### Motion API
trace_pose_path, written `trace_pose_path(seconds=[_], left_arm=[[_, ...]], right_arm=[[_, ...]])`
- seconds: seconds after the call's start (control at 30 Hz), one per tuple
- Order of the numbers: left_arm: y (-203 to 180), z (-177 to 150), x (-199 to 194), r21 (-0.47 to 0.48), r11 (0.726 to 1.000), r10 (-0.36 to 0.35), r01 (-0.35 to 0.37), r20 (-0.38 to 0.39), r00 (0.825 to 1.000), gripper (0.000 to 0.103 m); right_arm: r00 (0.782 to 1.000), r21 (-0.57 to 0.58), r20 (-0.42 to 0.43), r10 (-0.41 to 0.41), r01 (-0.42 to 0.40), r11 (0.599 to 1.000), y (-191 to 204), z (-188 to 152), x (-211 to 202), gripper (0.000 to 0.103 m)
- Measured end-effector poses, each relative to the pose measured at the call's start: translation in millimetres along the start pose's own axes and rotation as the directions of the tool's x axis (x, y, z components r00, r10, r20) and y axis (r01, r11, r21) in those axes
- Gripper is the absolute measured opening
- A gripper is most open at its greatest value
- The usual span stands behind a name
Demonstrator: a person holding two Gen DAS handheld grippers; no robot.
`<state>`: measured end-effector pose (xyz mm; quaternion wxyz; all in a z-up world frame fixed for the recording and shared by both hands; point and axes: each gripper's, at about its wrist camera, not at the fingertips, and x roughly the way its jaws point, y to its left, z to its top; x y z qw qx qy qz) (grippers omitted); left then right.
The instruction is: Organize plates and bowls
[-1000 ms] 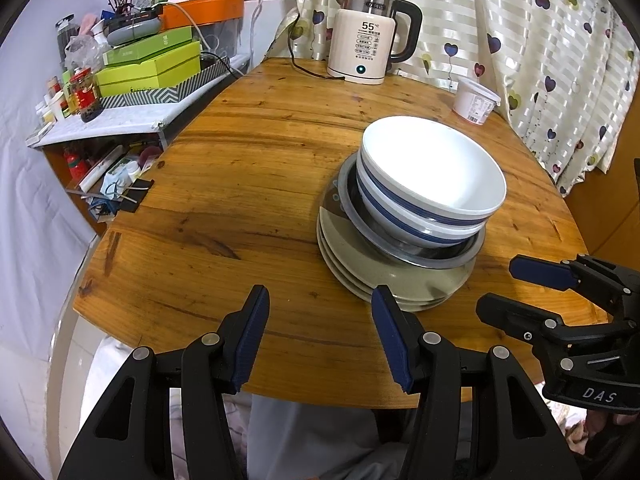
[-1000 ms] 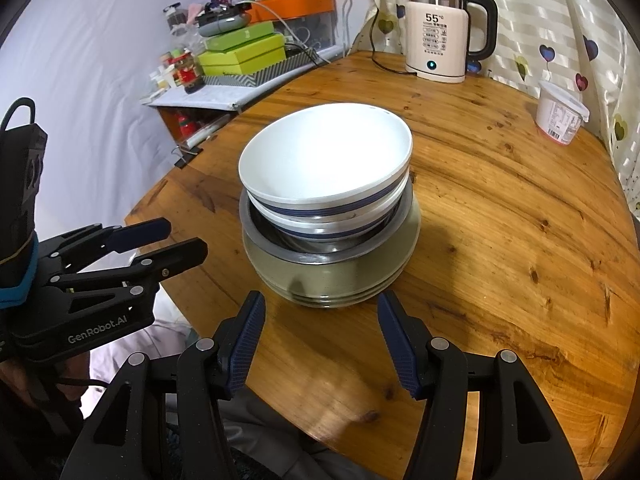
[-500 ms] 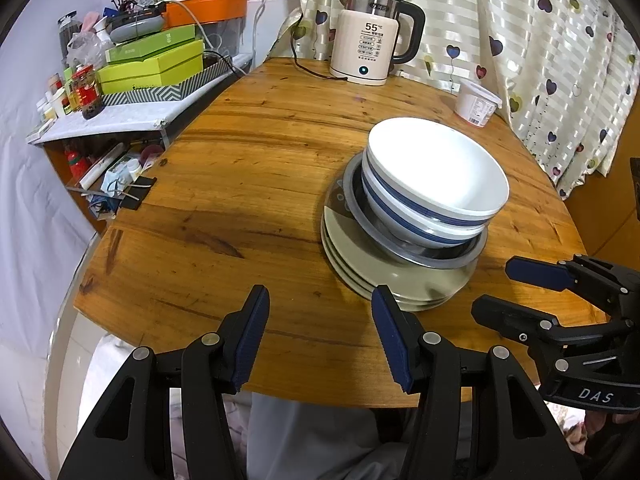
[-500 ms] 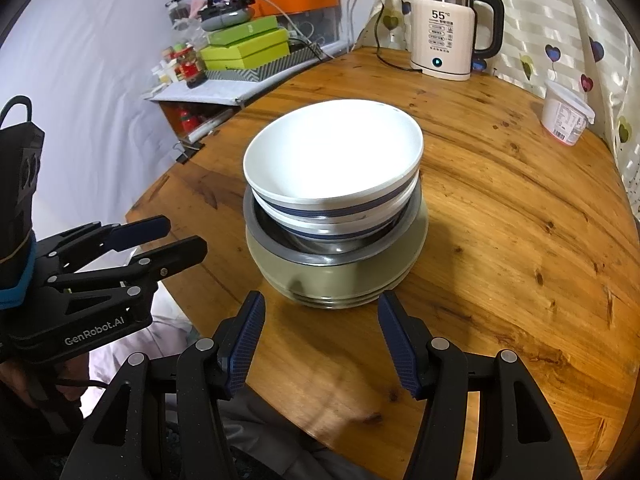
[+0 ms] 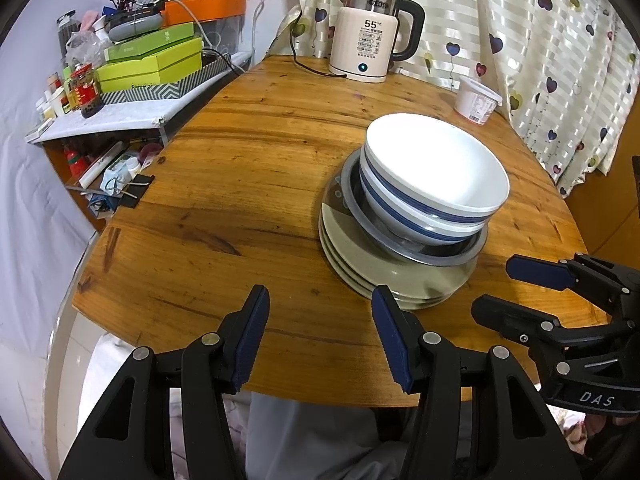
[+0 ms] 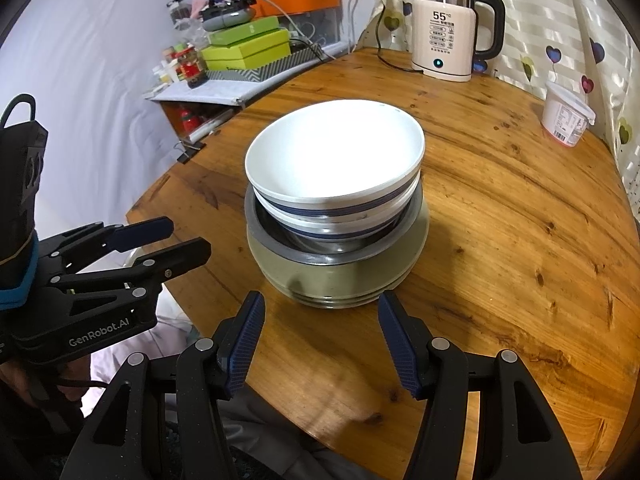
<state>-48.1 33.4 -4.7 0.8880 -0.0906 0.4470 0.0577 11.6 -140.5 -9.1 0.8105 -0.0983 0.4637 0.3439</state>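
The round wooden table [image 5: 248, 184] carries one stack near its front edge: white blue-banded bowls [image 6: 336, 160] nested in a grey metal bowl [image 6: 276, 248], on olive plates [image 6: 344, 280]. At the far edge stand an electric kettle [image 5: 368, 36] and a white tub [image 5: 476, 102], against a heart-print curtain [image 5: 540, 52]. A cluttered side shelf [image 5: 120, 116] holds green boxes [image 5: 152, 60]. The left gripper [image 5: 320, 328] and right gripper [image 6: 320, 332] hover over the front edge, jaws spread and empty, the stack just beyond the fingertips.
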Motion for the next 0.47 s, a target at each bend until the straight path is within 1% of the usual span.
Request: trace_pose_path(seconds=[0.47], left_arm=[[-0.9, -2.0, 0.3, -0.012, 1.0, -0.001, 0.001, 0.002, 1.0, 0.054]], right_arm=[[1.0, -0.002, -0.002, 0.005, -0.005, 1.0, 0.0, -1.2, -0.7, 0.06]])
